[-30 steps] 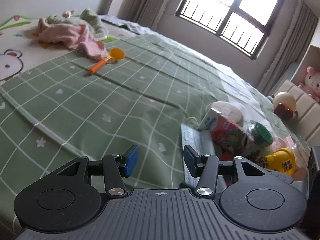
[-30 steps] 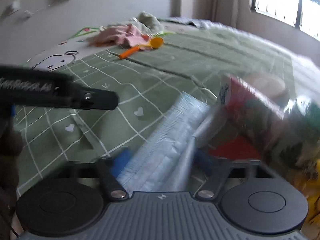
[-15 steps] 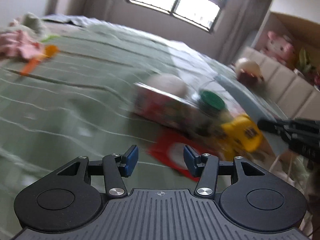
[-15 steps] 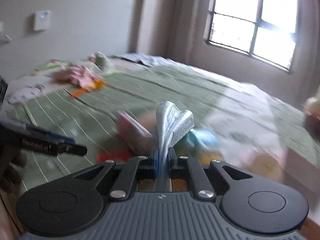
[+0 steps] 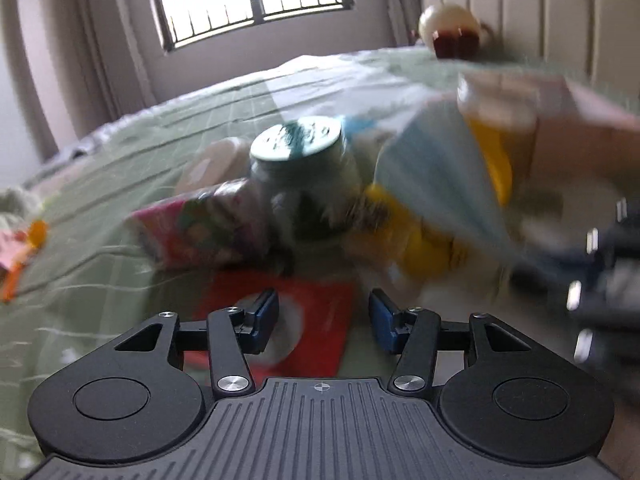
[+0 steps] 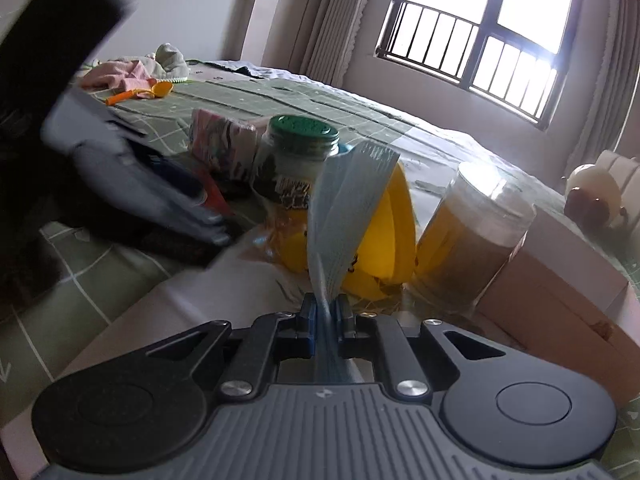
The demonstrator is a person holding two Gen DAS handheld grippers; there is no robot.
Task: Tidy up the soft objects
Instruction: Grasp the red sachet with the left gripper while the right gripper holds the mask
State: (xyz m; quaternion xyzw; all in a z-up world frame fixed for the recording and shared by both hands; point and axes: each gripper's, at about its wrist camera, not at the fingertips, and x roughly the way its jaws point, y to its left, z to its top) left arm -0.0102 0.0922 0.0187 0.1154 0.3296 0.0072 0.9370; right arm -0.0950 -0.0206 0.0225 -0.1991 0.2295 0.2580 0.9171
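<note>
Daylight pours through a barred window (image 6: 476, 46) flanked by pale curtains (image 6: 328, 20), behind a green-checked bed (image 6: 280, 96).

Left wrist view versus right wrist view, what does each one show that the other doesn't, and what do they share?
Only the left wrist view shows the red card lying flat below the open left gripper. Only the right wrist view shows the right gripper with its jaws shut on the blue face mask, and the pink clothes. Both show the green-lidded jar, yellow container and orange spoon.
</note>
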